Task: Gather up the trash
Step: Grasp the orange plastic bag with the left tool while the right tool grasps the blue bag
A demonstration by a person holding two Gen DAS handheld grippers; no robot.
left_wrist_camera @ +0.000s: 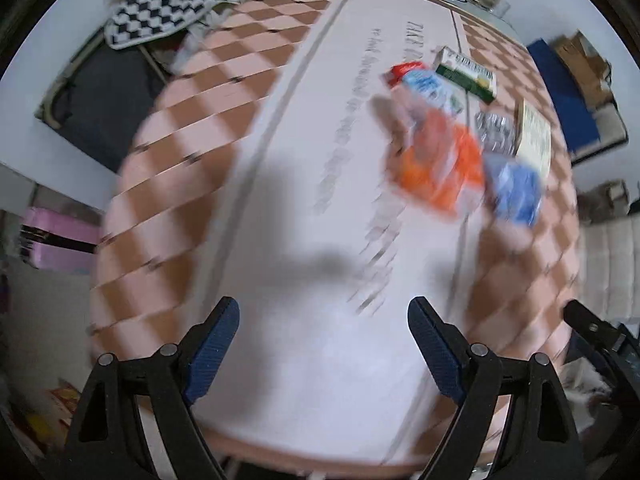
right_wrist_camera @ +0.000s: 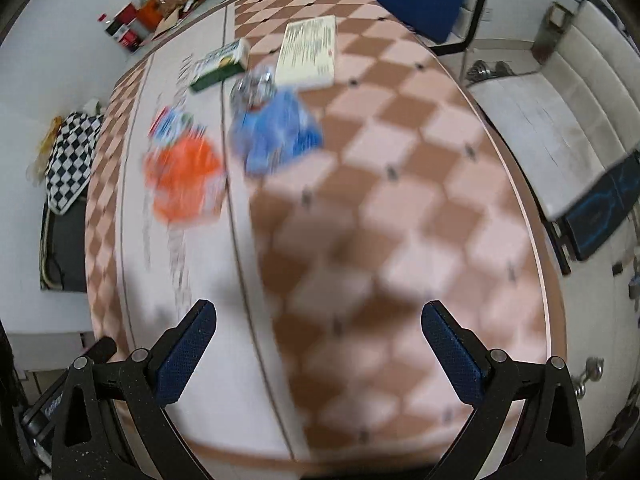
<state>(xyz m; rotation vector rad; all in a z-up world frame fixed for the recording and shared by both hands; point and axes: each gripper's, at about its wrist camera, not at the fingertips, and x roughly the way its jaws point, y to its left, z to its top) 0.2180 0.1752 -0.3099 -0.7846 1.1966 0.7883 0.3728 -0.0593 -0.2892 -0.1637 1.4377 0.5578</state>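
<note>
Checkered table [right_wrist_camera: 400, 200]: orange wrapper [right_wrist_camera: 184, 178], blue wrapper [right_wrist_camera: 276, 136], boxes uncollected at far side; left gripper [left_wrist_camera: 324, 344], right gripper [right_wrist_camera: 320, 348] jaws apart, empty; task barely begun.

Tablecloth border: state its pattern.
Pink-and-brown checks on the tablecloth border, clearest in the right wrist view.

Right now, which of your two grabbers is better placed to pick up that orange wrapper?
Probably the left. In its view the orange wrapper lies ahead, slightly right of the open left gripper. For the open right gripper it sits far to the left. Both views are blurred, so this is tentative.
</note>
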